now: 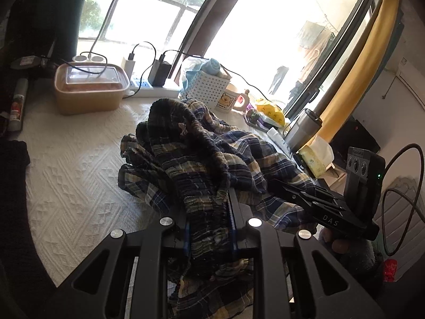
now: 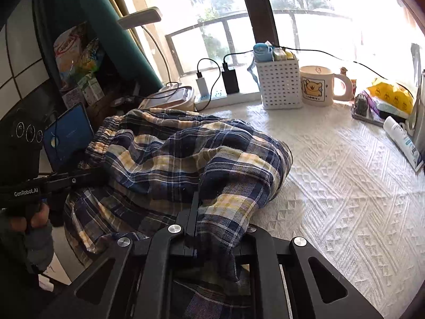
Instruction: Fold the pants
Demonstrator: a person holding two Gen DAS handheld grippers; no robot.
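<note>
One pair of plaid pants lies crumpled in a heap on the white textured cloth of the bench, its gathered waistband toward the window. Both tongs are clenched on it: the left tongs pinch a bunched strip of the fabric between their fingers, and the right tongs grip a fold at the near edge of the heap, the cloth draped over one finger.

Along the window side stands a row of other things: one tan lidded box, one white power strip with two chargers plugged in, one white perforated basket, and one mug printed with a yellow bear. To the right of these lie one yellow bag and one white tube, which rests at the cloth's edge. One metal flask and one tissue pack stand beyond the pants in the left wrist view. None of these touches the heap; the basket and mug sit just behind it
</note>
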